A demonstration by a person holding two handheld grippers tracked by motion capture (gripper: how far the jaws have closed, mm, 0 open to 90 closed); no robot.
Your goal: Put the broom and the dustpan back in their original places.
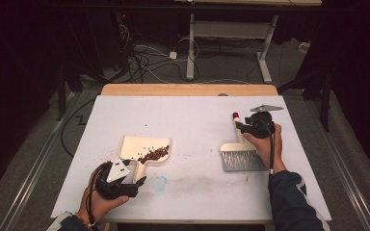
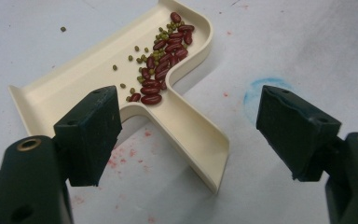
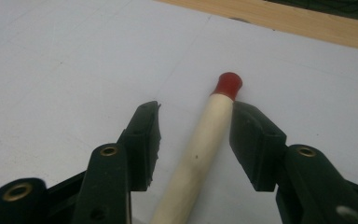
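I count one dustpan point(image 1: 146, 148) with beans point(image 2: 165, 46) ahead of my left gripper point(image 1: 134, 185), jaws apart. One brush point(image 1: 241, 154) lies right, its handle point(image 3: 200, 149) between my right gripper point(image 3: 193, 140)'s loosened jaws.

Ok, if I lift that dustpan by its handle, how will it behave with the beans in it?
The dustpan looks like thin, stiff plastic, probably light. The beans lie loose near its back wall, so tilting would likely roll them. Its front edge is open, so they could spill there.
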